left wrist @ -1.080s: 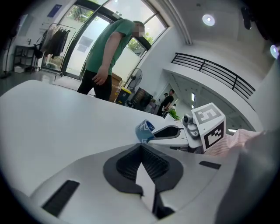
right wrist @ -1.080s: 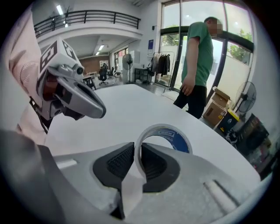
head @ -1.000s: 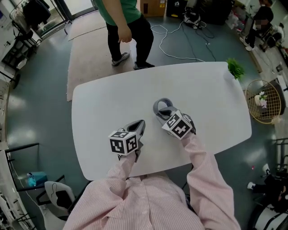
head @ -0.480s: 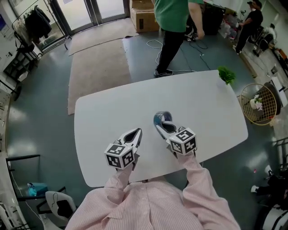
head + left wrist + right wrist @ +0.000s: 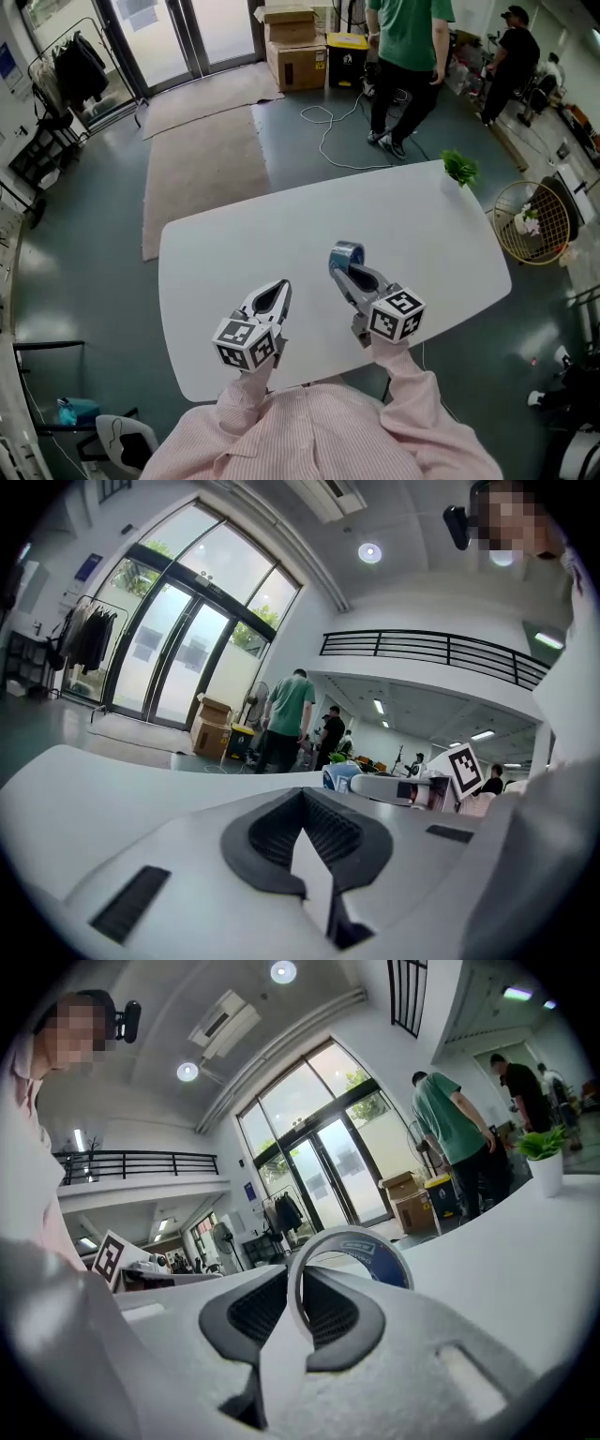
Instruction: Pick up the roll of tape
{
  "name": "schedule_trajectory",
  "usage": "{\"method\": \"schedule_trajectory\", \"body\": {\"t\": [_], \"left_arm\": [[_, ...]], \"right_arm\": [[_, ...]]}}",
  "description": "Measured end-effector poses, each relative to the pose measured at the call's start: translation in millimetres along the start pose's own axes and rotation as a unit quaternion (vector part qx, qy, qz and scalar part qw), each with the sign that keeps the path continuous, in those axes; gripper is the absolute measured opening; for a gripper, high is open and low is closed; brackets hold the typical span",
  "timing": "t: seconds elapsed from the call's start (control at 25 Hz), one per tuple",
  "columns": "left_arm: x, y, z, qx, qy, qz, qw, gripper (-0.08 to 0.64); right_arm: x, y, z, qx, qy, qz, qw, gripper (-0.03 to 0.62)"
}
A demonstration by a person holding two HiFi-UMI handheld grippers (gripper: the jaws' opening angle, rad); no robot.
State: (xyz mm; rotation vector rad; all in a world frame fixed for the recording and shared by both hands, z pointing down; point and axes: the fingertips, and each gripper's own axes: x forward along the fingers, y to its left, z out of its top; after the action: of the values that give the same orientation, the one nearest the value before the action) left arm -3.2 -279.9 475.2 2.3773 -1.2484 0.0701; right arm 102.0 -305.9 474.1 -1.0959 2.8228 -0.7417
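Head view: right gripper (image 5: pixel 349 277), pinching the tape roll (image 5: pixel 345 254) at its twelve o'clock, has lifted clear of the bench (image 5: pixel 225 246); left gripper (image 5: pixel 273 296) pressed together, empty. Pickup apparently complete.

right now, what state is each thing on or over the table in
roll of tape: on edge, its wall pinched in the right tongs, seemingly raised off the table
right tongs: shut on the roll of tape
left tongs: shut, nothing between them
potted plant: upright at the table's far right corner
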Motion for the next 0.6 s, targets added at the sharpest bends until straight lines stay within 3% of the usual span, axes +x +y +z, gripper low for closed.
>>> {"method": "schedule_trajectory", "body": {"t": [0.36, 0.6], "left_arm": [[-16.0, -14.9, 28.5, 0.043, -0.040, -0.010, 0.9982, 0.000], [-26.1, -17.4, 42.7, 0.044, -0.061, -0.009, 0.9971, 0.000]], "right_arm": [[-25.3, 12.7, 19.8, -0.003, -0.056, -0.017, 0.998, 0.055], [-38.7, 25.2, 39.5, 0.001, -0.098, -0.020, 0.995, 0.055]]}}
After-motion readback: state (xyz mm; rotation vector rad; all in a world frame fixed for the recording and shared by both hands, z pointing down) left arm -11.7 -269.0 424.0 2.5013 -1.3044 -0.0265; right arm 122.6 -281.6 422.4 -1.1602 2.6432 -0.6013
